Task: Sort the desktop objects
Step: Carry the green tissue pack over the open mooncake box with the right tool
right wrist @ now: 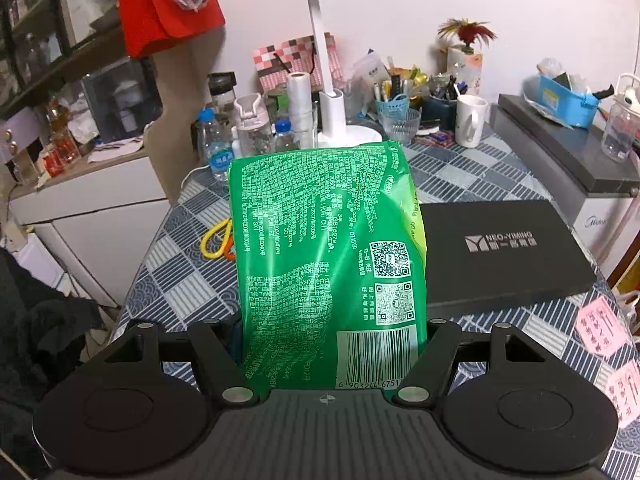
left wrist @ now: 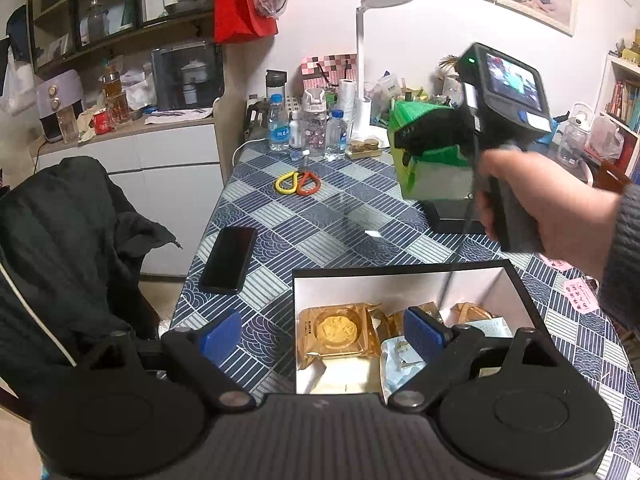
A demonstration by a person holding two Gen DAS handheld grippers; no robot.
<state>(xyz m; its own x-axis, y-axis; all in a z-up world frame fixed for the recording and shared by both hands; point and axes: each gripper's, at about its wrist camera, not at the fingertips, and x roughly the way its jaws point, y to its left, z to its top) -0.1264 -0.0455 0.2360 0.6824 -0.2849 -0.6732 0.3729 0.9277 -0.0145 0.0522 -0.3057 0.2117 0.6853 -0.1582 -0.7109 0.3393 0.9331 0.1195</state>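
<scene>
Right gripper [right wrist: 334, 344] clamps the green printed plastic tissue pack [right wrist: 324, 248] at 12 o'clock, left gripper [left wrist: 320, 336] spread empty above the open white-lined cardboard box [left wrist: 400, 280] of wrapped pastries.

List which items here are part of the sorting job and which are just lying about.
In play: green pack gripped by the right gripper; open box of wrapped pastries; left gripper, open.

Just lying about: scissors, phone, bottles, lamp.

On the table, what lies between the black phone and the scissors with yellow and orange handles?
Nothing: in the left wrist view, only bare patterned tablecloth lies between the black phone and the scissors.
</scene>
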